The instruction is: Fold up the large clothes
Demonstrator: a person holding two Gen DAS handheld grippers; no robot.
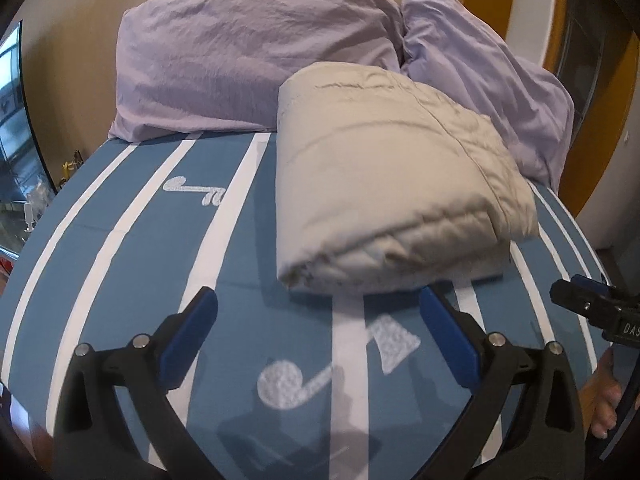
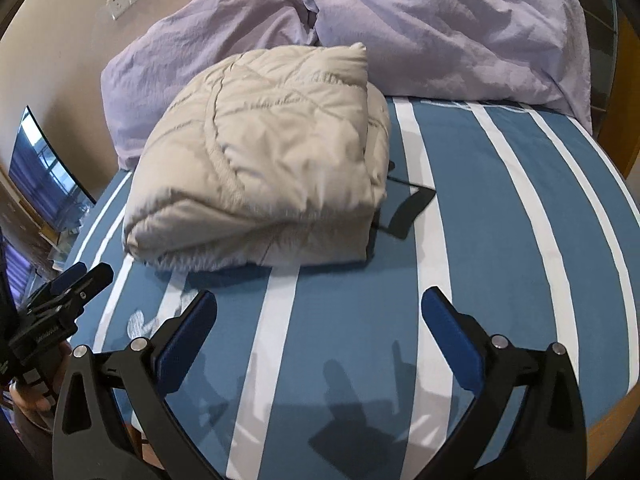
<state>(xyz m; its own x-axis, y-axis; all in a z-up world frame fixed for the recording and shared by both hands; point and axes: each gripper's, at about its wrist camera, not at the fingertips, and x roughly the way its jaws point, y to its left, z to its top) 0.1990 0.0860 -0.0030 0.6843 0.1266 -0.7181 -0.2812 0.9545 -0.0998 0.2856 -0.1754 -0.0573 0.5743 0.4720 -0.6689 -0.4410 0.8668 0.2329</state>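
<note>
A beige quilted jacket (image 1: 392, 184) lies folded into a thick bundle on the blue and white striped bed sheet (image 1: 140, 248). It also shows in the right wrist view (image 2: 264, 176). My left gripper (image 1: 318, 312) is open and empty, just in front of the bundle's near edge. My right gripper (image 2: 319, 312) is open and empty, a short way in front of the bundle. The right gripper also shows at the right edge of the left wrist view (image 1: 576, 292). The left gripper also shows at the left edge of the right wrist view (image 2: 76, 280).
Two lilac pillows (image 1: 248, 56) (image 1: 488, 84) lean against the wall behind the jacket. A black flat object (image 2: 408, 208) sticks out from under the jacket's right side. A monitor (image 2: 44, 172) stands left of the bed. The bed edge drops off on both sides.
</note>
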